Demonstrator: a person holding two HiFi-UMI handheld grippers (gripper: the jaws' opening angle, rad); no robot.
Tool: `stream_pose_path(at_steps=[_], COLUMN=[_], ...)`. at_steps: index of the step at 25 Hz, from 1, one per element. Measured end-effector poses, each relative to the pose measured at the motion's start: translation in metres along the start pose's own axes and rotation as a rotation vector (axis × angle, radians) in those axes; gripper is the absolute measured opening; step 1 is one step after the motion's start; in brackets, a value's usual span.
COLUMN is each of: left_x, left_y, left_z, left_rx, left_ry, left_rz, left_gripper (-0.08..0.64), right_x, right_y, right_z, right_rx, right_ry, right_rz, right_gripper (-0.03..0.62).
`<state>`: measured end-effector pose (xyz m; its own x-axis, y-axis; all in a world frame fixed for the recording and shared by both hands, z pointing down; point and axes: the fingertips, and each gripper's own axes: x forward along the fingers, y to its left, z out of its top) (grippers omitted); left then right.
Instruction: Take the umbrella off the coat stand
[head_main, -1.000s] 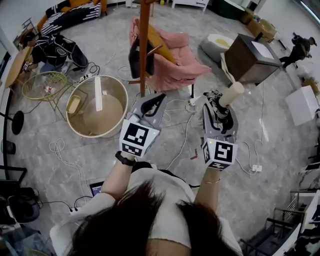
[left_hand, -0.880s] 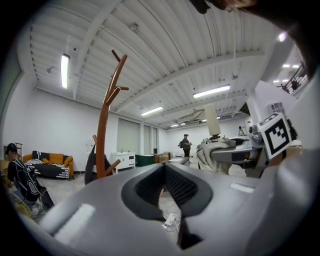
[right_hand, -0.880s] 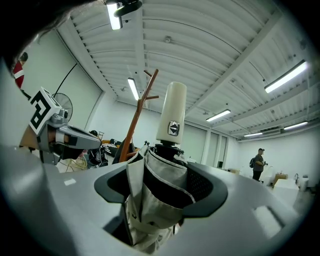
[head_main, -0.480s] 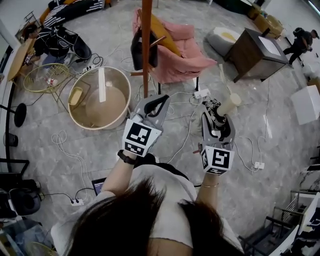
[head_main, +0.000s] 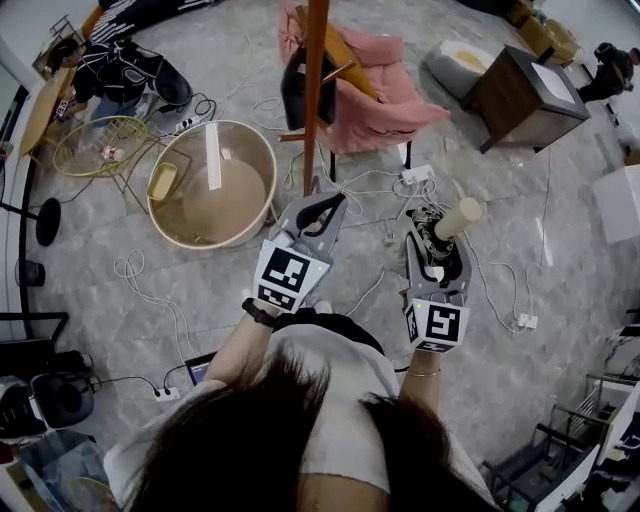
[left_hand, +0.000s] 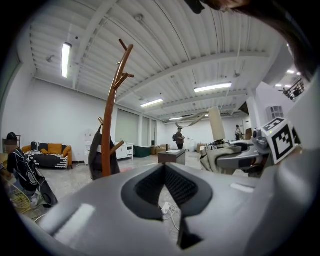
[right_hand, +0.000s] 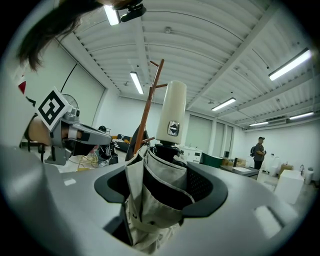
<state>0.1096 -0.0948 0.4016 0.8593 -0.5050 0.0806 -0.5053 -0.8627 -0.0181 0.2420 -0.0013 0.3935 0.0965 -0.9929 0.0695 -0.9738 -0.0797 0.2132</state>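
The folded beige umbrella with a cream cylindrical handle sits between the jaws of my right gripper, which is shut on its fabric; the handle sticks out past the fingertips. The umbrella is off the brown wooden coat stand, which stands ahead and slightly left, apart from both grippers. A dark bag still hangs on the stand. My left gripper is beside the right one, its jaws together at the tips with nothing between them. In the left gripper view the stand rises at the left.
A round beige tub stands on the floor at the left, with a wire basket table beyond it. A pink armchair is behind the stand and a brown cabinet at the right. Cables and power strips lie on the floor.
Both grippers have sunk lower and come back from the coat stand, the right one still shut on the umbrella. The left jaws stay together.
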Motion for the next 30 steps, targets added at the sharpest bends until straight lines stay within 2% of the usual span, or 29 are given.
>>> stream_pose_path(at_steps=[11,30], left_x=[-0.013,-0.014], left_y=[0.022,0.038], left_z=[-0.02,-0.017], left_rx=[-0.014,-0.012], left_ry=[0.049,0.039], left_rz=[-0.011,-0.004], left_gripper=[0.058,0.058], right_x=[0.004,0.011], right_y=[0.025,0.025], right_z=[-0.017,-0.009], right_rx=[0.041,0.046], right_ry=[0.057,0.042], right_rz=[-0.003,-0.024], right_gripper=[0.285,0.284])
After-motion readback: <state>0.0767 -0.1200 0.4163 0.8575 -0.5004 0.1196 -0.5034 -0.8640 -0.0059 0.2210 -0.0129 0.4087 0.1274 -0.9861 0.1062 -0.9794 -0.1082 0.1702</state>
